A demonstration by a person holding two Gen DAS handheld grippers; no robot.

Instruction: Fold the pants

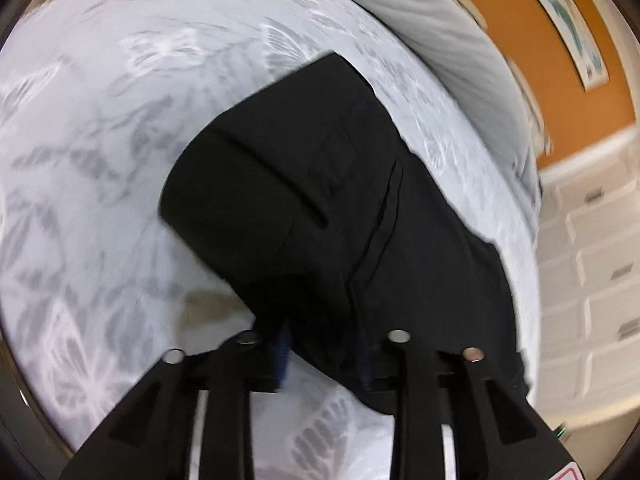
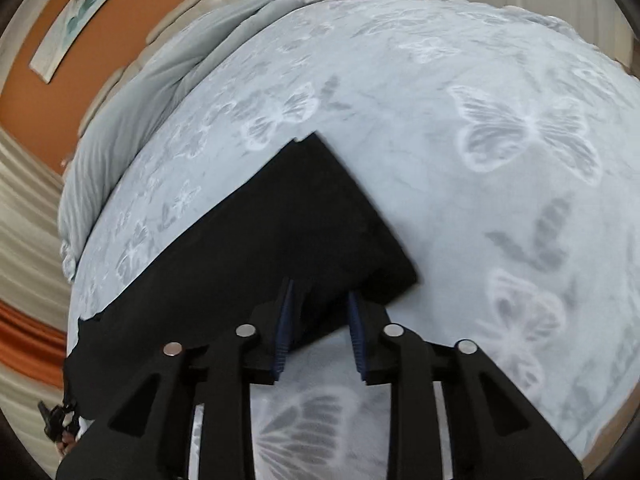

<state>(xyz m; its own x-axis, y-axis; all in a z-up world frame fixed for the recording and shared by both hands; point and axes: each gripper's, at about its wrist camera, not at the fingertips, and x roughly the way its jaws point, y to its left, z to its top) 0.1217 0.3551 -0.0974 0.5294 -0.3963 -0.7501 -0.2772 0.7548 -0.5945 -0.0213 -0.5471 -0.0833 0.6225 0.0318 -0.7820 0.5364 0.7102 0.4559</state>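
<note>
Pocket seams in L view only

Black pants spread ahead of the left gripper, their near edge draped between its jaws, which stand apart around the cloth. Beneath lies a butterfly-print bedspread. Beyond, up and right, a grey pillow sits against an orange wall.
</note>
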